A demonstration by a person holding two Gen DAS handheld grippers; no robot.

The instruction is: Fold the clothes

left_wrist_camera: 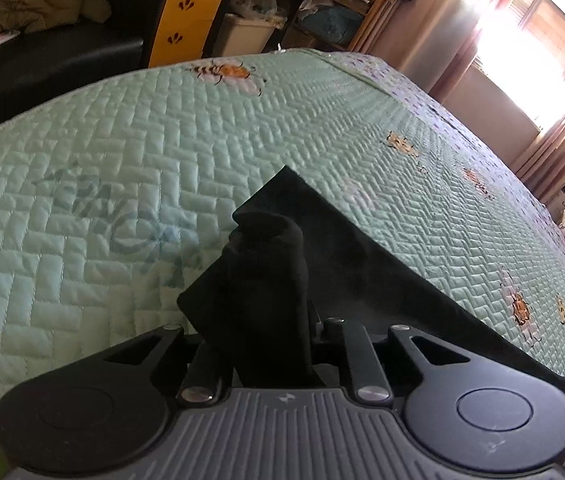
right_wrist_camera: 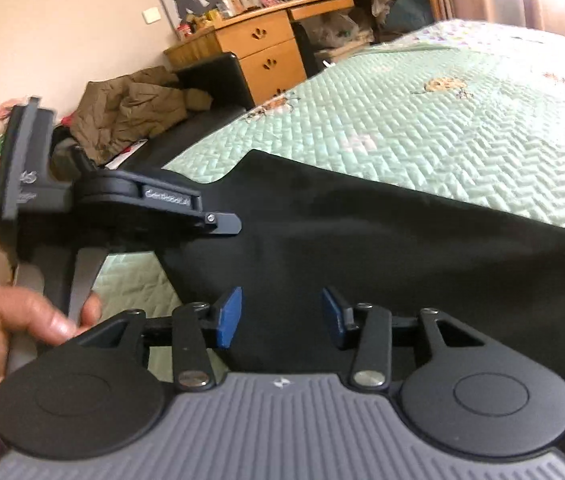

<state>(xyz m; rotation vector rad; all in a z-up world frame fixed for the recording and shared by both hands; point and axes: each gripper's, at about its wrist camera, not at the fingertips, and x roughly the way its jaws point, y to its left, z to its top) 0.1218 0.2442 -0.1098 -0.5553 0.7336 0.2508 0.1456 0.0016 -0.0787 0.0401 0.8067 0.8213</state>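
Observation:
A black garment (right_wrist_camera: 382,248) lies on the mint-green quilted bedspread (right_wrist_camera: 422,120). In the left wrist view a bunched fold of the black garment (left_wrist_camera: 266,280) rises between my left gripper's (left_wrist_camera: 270,320) jaws and hides both fingertips; the gripper is shut on it. The rest of the cloth spreads flat to the right (left_wrist_camera: 382,280). In the right wrist view my right gripper (right_wrist_camera: 280,318) hovers just over the garment, its blue pads (right_wrist_camera: 228,316) well apart with nothing between them. The left gripper (right_wrist_camera: 154,204) shows there at the cloth's left edge, held by a hand (right_wrist_camera: 14,332).
A black sofa (left_wrist_camera: 54,56) with a brown jacket (right_wrist_camera: 130,116) stands beyond the bed's far edge. A wooden desk with drawers (right_wrist_camera: 266,52) and cluttered shelves are behind it. A bright window with curtains (left_wrist_camera: 542,40) is at the right. Bare bedspread (left_wrist_camera: 162,140) stretches ahead.

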